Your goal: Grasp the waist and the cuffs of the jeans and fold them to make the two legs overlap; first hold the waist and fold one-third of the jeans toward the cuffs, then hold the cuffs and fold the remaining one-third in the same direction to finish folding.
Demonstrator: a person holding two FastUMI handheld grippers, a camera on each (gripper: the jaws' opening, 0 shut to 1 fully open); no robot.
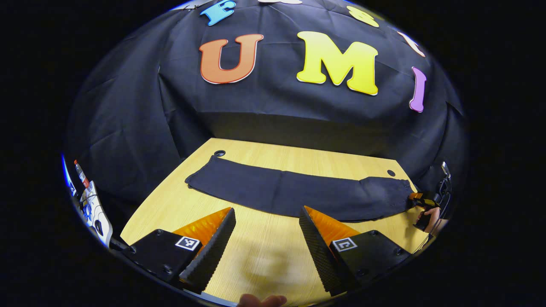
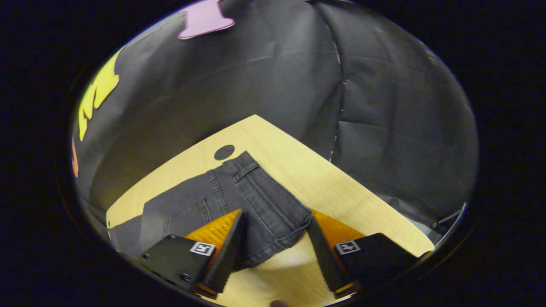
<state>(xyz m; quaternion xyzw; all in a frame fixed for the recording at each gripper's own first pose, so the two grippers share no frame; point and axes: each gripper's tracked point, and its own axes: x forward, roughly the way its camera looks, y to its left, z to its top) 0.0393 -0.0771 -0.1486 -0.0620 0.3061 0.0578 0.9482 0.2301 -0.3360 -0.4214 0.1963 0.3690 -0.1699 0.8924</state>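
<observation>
The dark grey denim jeans lie flat on the pale wooden worktop, legs already overlapped, long axis running across in front of the left claw, which hangs spread and empty. The right claw, also spread, straddles the waist, nearest for the first fold.

Both tongs have black ribbed fingers backed in orange, black screwed bases and square white markers.
</observation>
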